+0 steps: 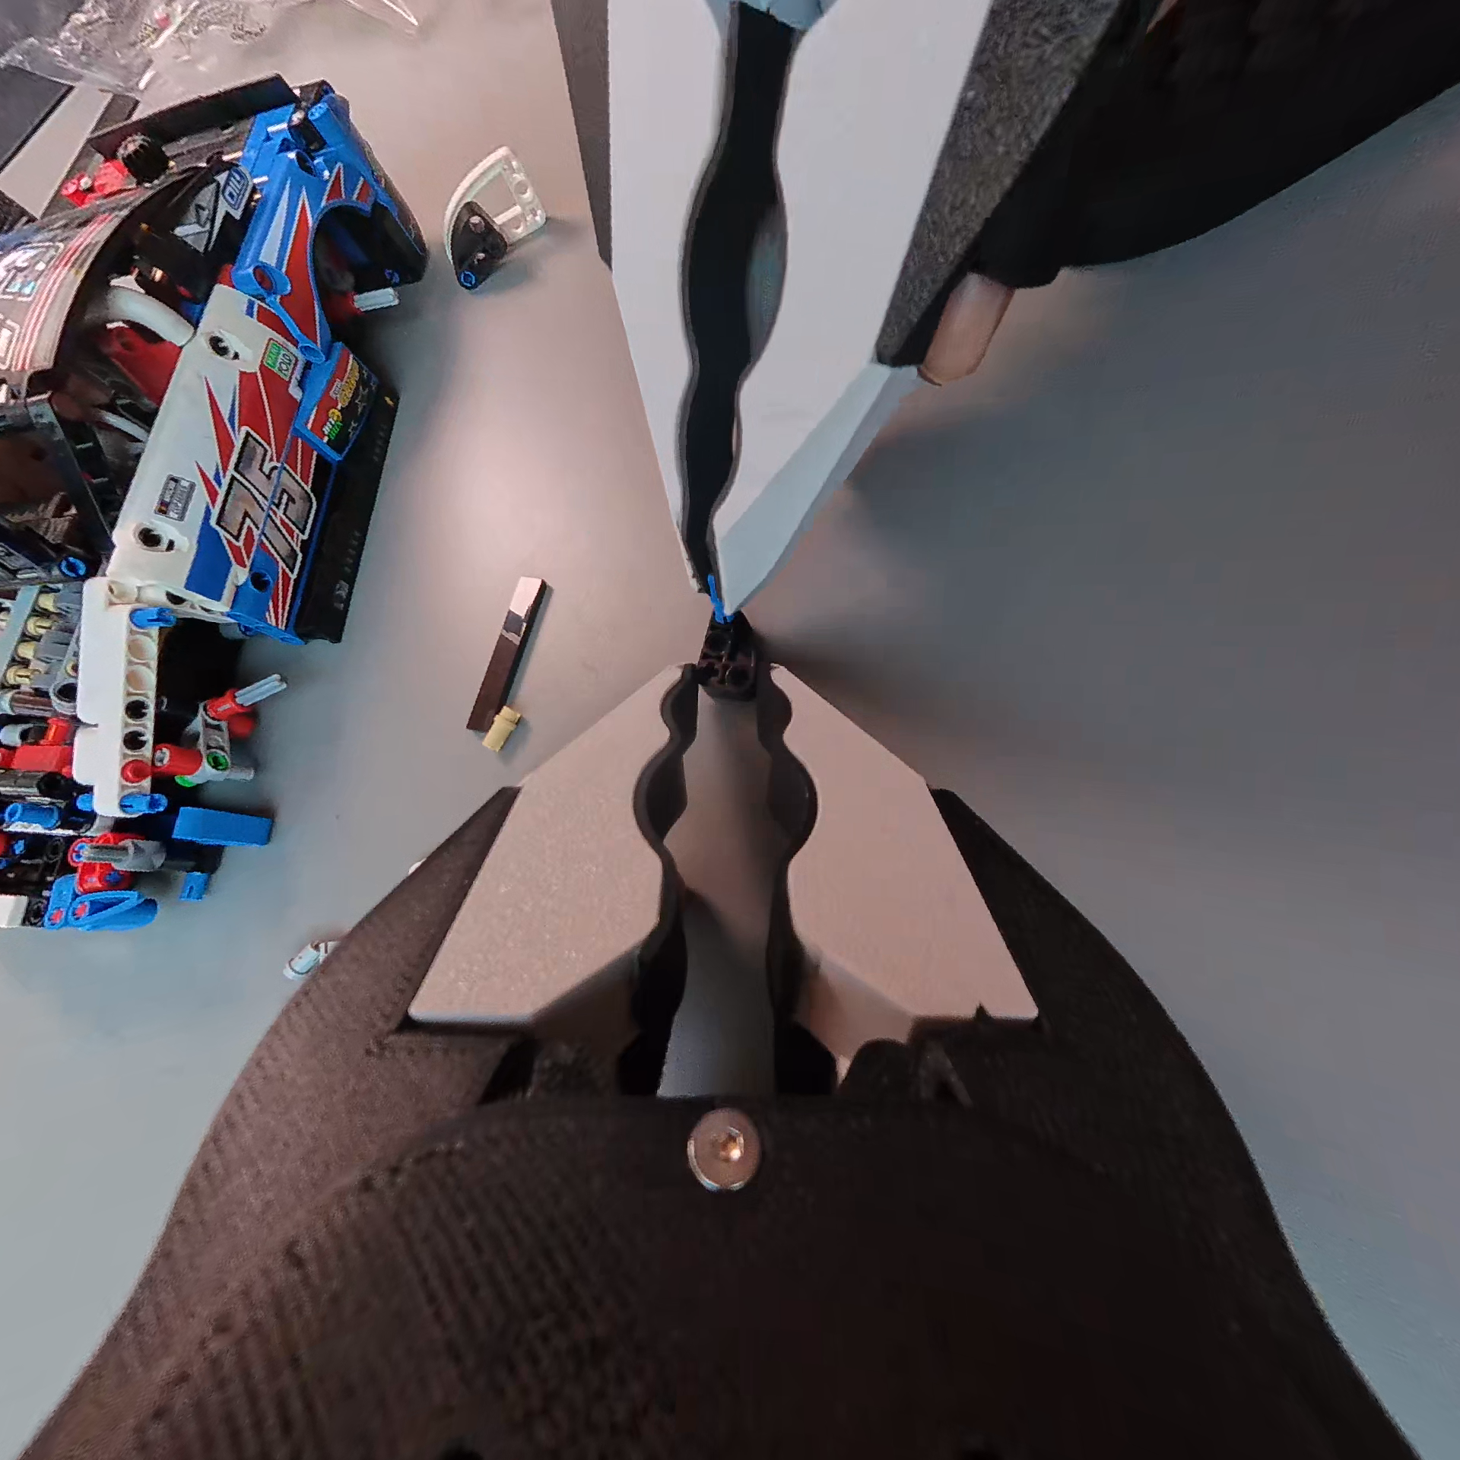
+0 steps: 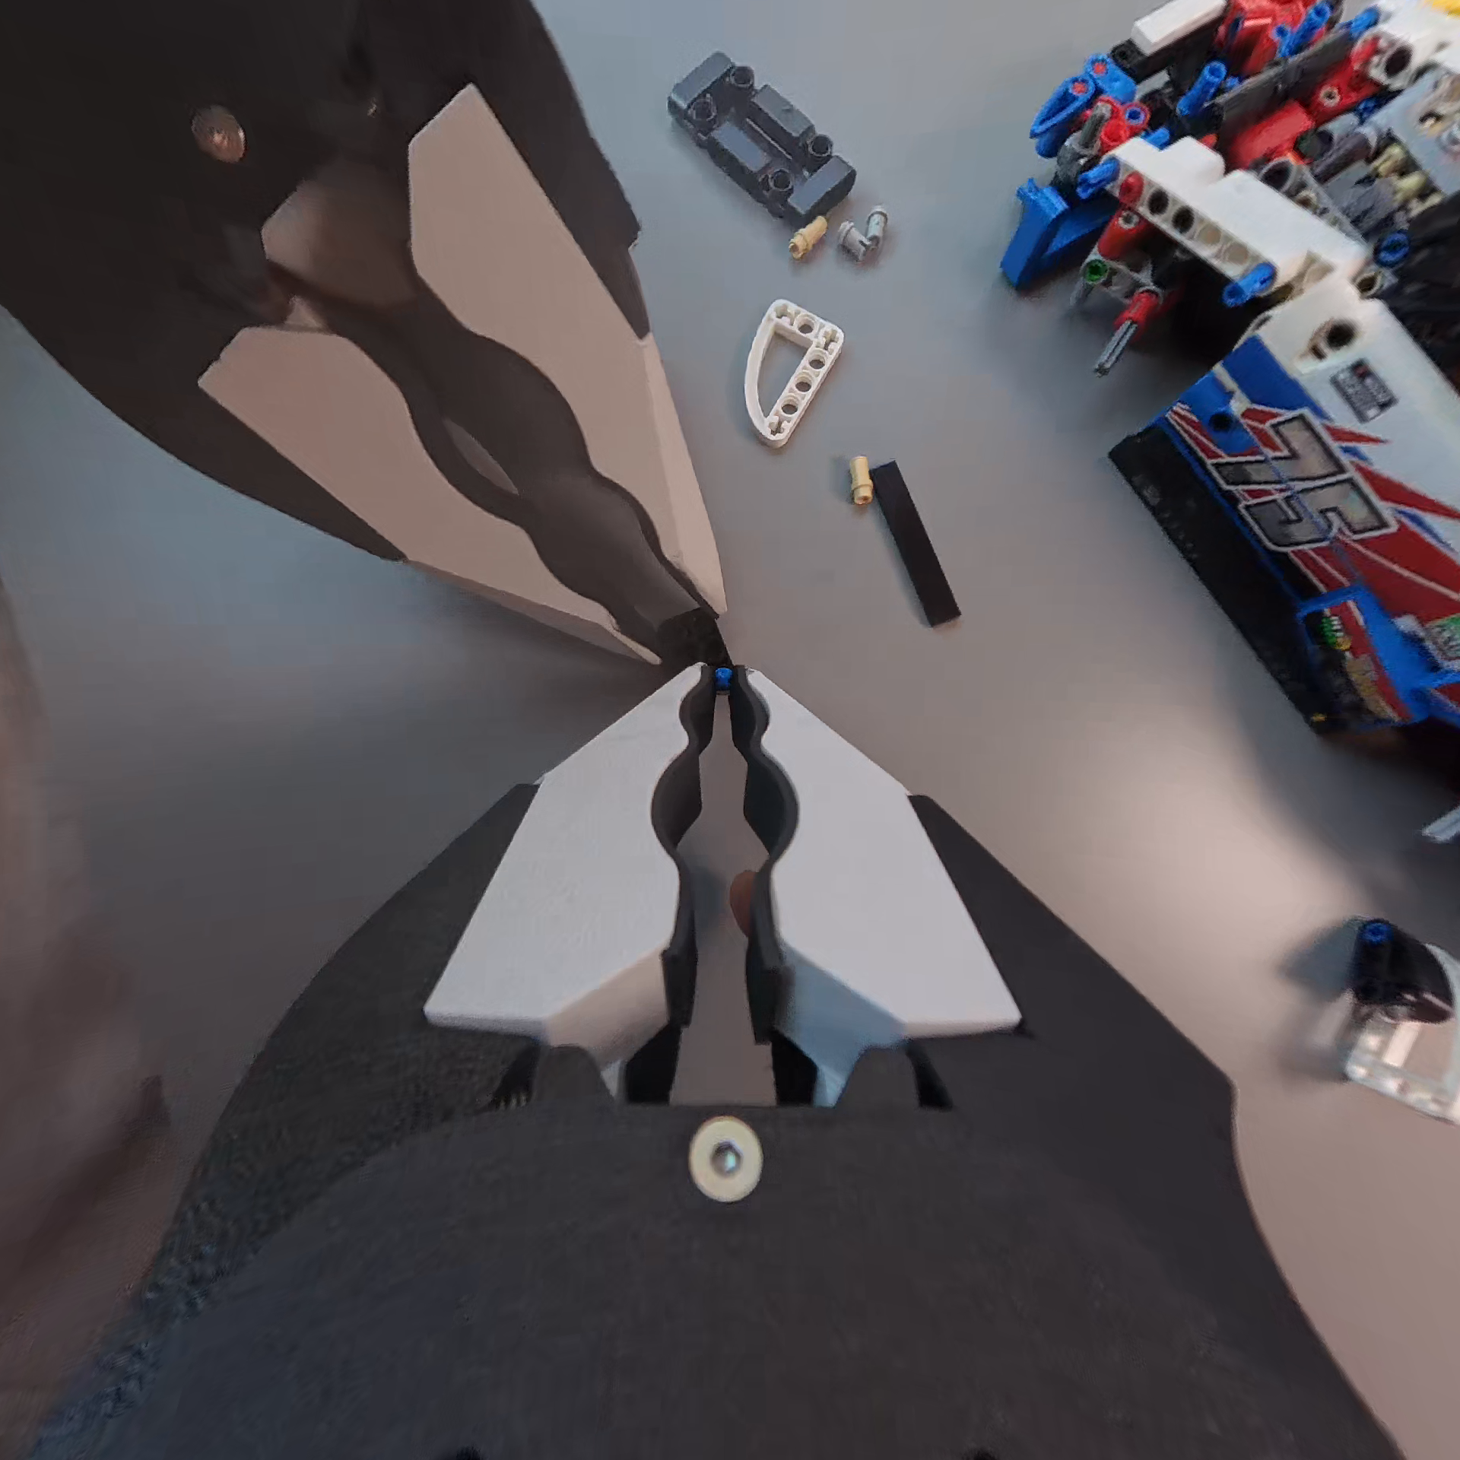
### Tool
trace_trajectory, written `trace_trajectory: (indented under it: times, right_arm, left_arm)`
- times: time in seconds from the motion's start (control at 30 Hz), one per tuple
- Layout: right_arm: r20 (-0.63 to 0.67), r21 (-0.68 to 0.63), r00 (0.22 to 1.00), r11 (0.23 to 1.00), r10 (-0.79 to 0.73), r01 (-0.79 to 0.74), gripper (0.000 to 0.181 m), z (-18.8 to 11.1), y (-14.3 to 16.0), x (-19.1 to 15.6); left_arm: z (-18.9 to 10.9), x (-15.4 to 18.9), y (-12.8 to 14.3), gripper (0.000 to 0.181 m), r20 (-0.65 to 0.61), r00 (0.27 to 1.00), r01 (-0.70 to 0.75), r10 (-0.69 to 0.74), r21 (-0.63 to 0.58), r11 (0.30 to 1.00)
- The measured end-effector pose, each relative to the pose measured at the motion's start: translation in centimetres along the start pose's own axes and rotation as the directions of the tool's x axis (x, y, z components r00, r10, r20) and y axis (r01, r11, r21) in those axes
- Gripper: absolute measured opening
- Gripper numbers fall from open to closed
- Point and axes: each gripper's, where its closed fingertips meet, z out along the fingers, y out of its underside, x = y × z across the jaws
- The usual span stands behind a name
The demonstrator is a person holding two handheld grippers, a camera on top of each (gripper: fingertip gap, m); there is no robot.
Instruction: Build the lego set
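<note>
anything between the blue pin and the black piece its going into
Nothing visible. The right gripper holds the blue pin right at the black piece pinched in the left gripper, tips nearly touching, above bare table.

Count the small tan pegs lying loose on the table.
2. One tan peg sits at the end of the black strip; another lies beside the dark grey block. Others may be hidden.

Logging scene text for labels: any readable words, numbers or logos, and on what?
Lego car side panel: large number decal, not quoted here.
Small stickers beside it: too small or blurred to read.
White frame piece, black strip: no writing.
</note>
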Motion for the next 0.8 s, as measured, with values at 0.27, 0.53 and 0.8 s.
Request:
trace_trajectory:
  times: [0.27,0.53,0.8]
  right_arm:
    - [-0.020,-0.158,0.989,0.978,-0.144,0.139,0.001,0.12,0.08,0.00]
    - [0.084,-0.381,0.992,0.918,-0.090,0.116,0.001,0.21,0.07,-0.02]
    - [0.103,-0.418,0.988,0.896,-0.119,0.151,0.000,0.56,0.45,-0.10]
  left_arm:
    - [-0.01,0.04,0.00,0.013,0.008,1.000,-0.017,0.017,-0.003,1.000]
    - [-0.01,0.07,0.01,0.012,0.009,1.000,-0.021,0.021,-0.003,1.000]
    - [-0.01,0.05,0.04,0.012,0.010,1.000,-0.017,0.017,-0.004,1.000]
